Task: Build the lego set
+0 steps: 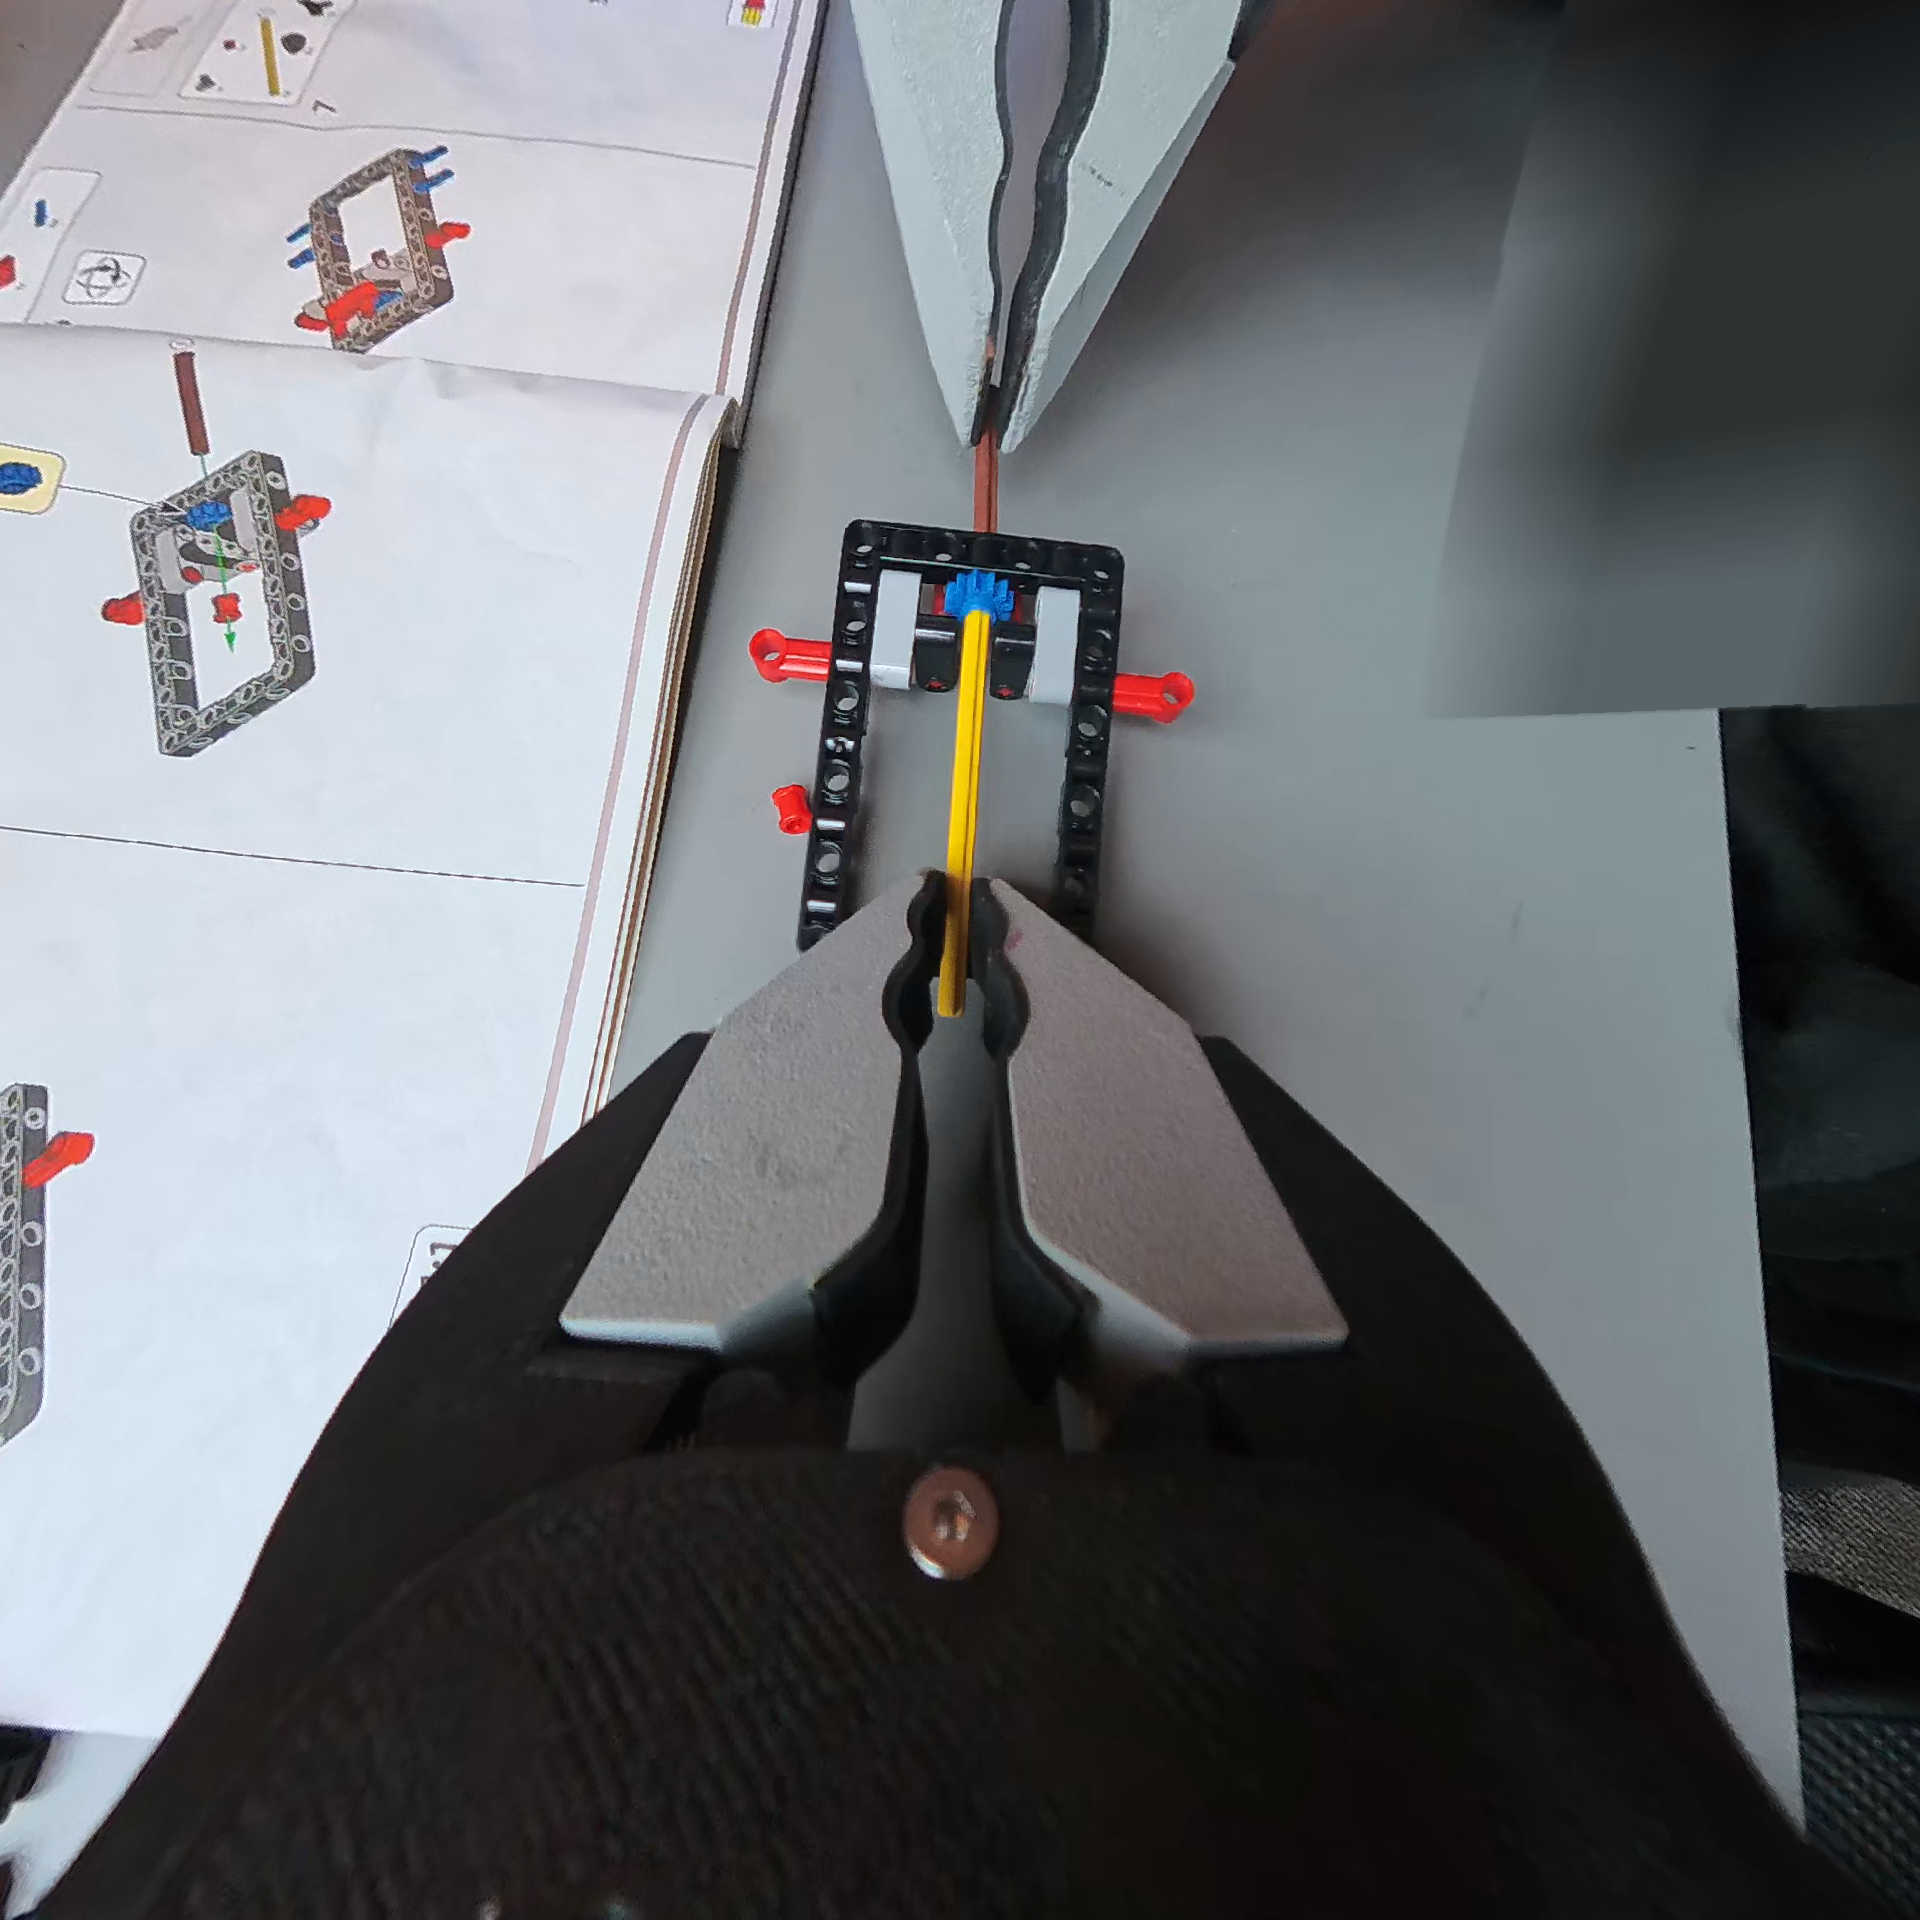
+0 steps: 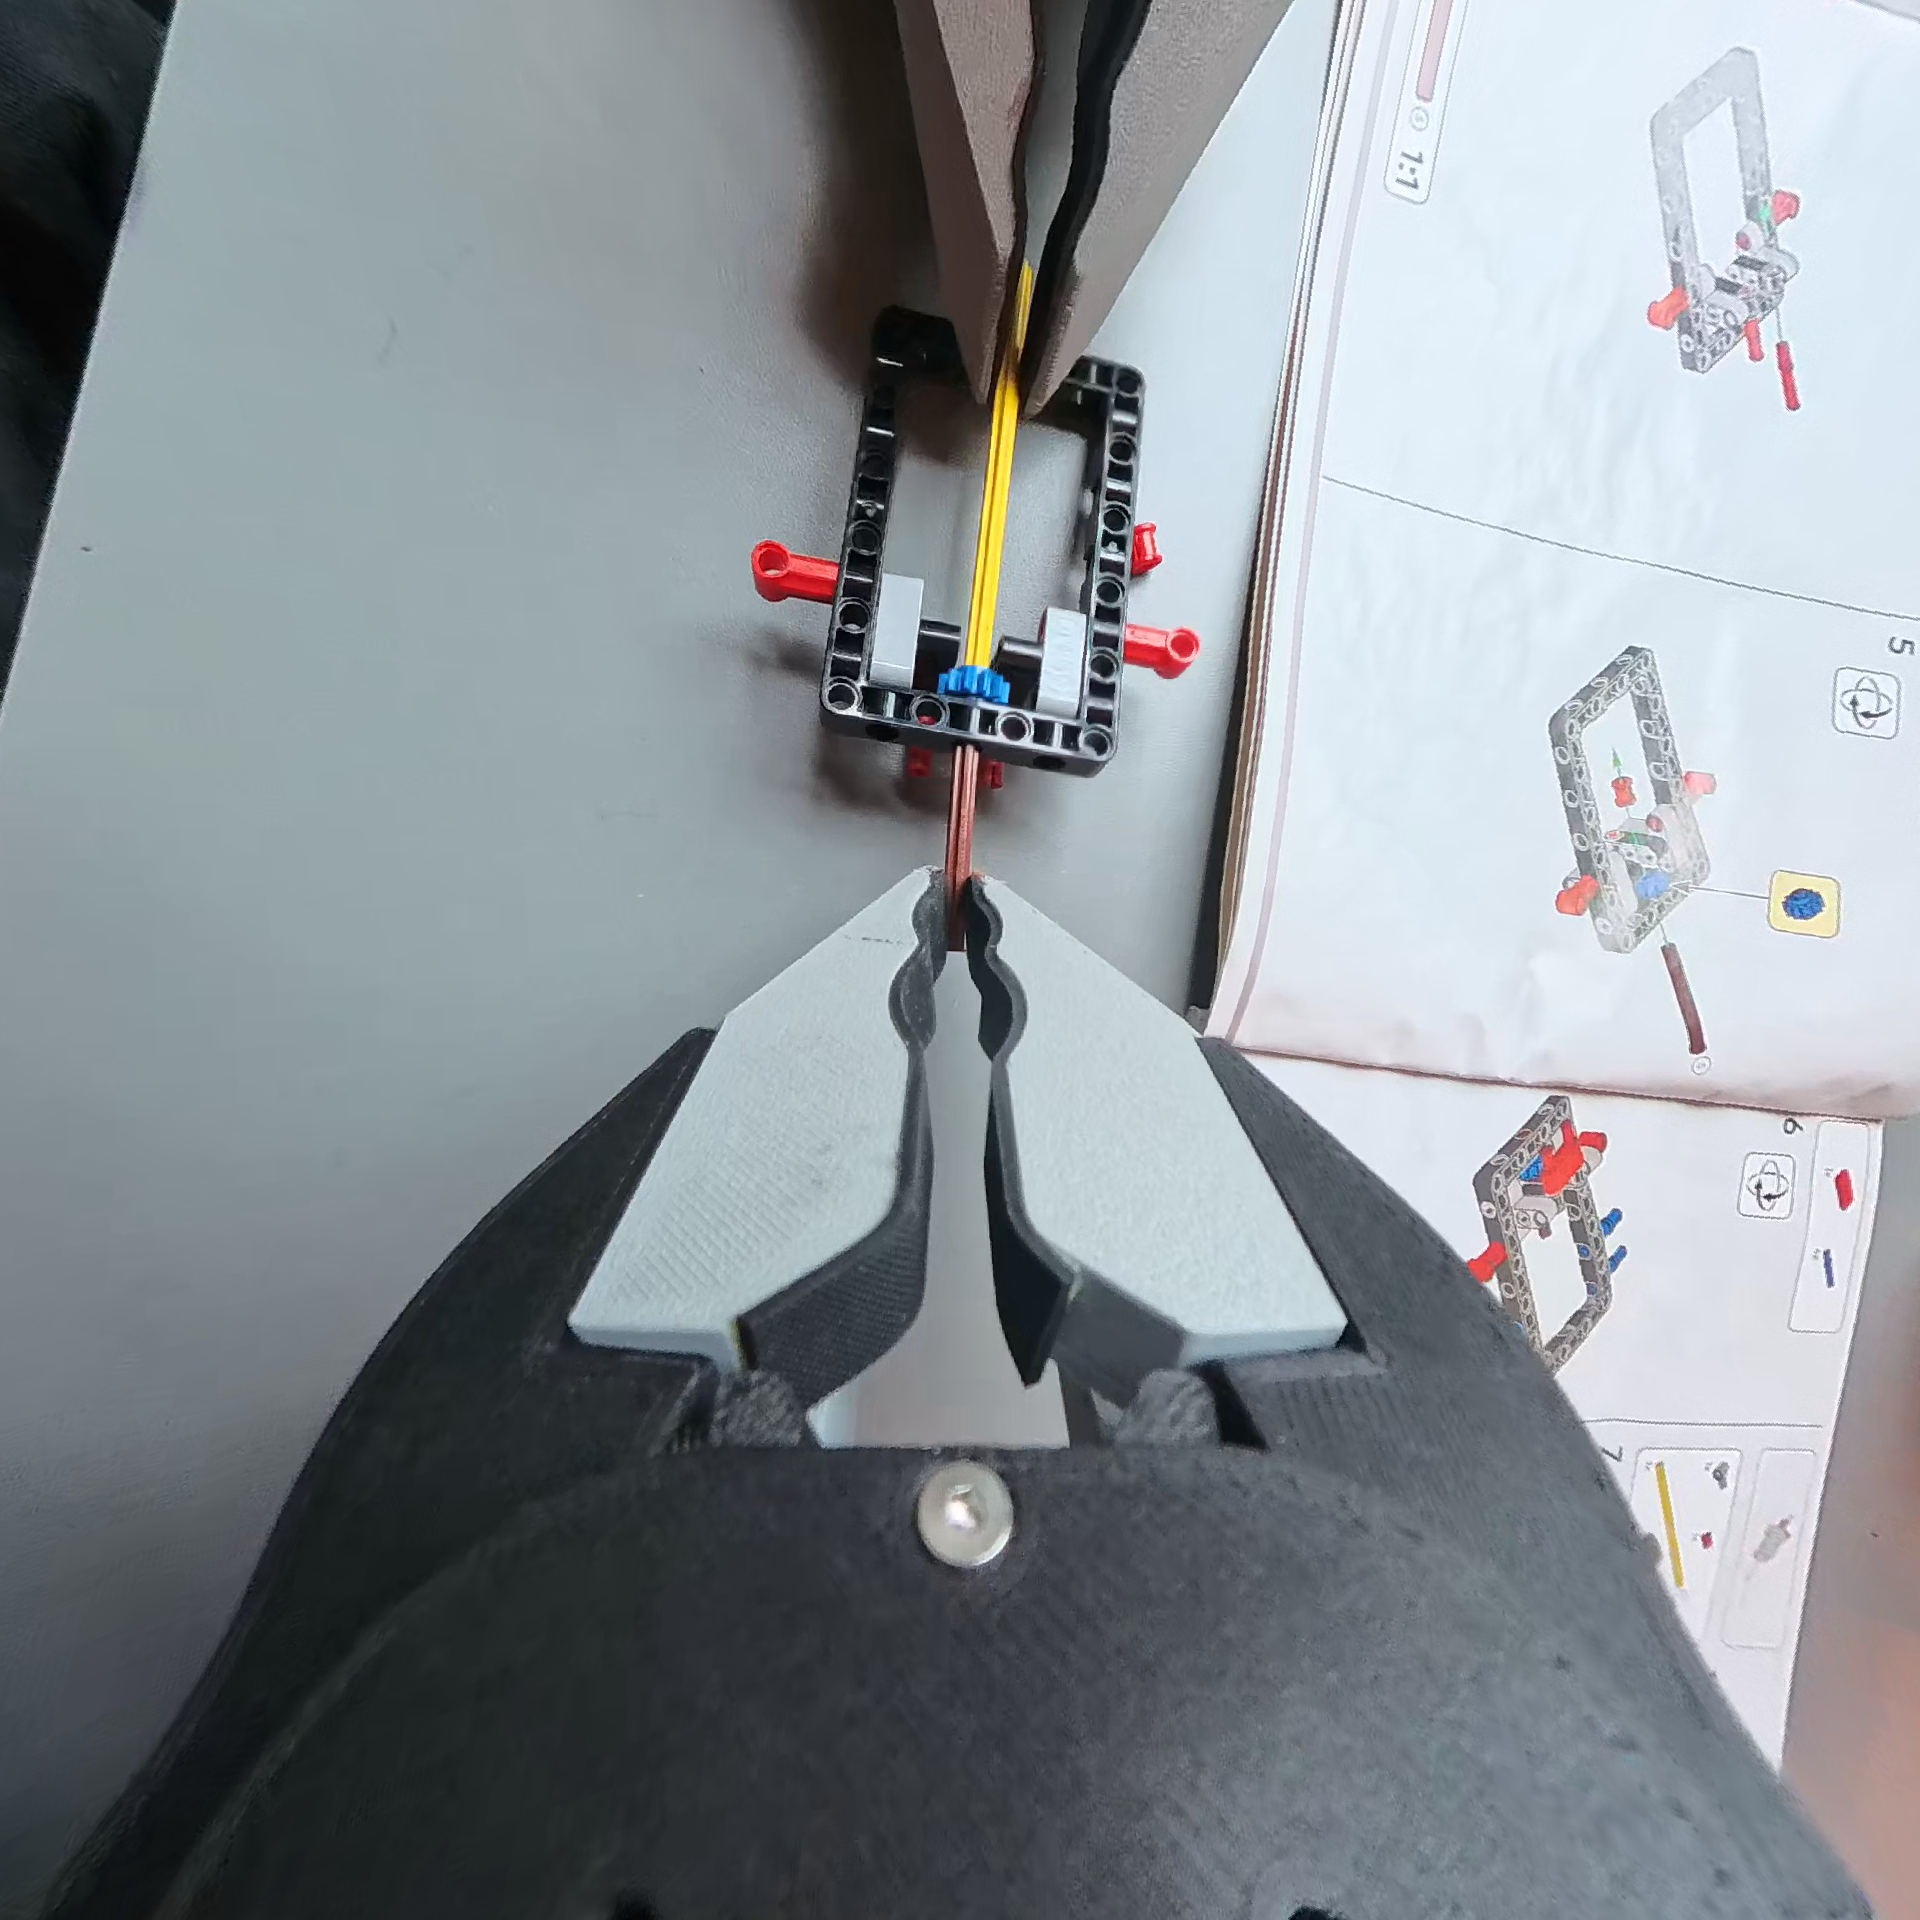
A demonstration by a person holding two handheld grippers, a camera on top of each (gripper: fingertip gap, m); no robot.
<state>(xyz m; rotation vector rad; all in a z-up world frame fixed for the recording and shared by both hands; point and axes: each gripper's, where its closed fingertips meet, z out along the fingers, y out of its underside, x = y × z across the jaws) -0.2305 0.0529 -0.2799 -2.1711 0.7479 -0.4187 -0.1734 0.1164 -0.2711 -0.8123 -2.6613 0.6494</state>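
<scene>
A black rectangular lego frame [image 1: 847, 727] lies flat on the grey table, with red pins [image 1: 784, 657] sticking out of its sides, grey blocks and a blue gear [image 1: 977, 594] inside. My left gripper [image 1: 961, 894] is shut on a long yellow axle [image 1: 968, 748] that runs along the frame to the gear. My right gripper [image 2: 958, 883] is shut on a brown axle [image 2: 964, 805] that enters the frame's end bar [image 2: 1049, 736] by the blue gear [image 2: 972, 683]. The two grippers face each other across the frame; the right one also shows in the left wrist view [image 1: 992, 426].
An open instruction booklet [image 1: 343, 644] lies beside the frame, left of it in the left wrist view and on the right in the right wrist view [image 2: 1558, 623]. The table's edge [image 1: 1725, 935] runs on the right, with dark fabric beyond it. My hands' fingertips stand some 10 cm from each other.
</scene>
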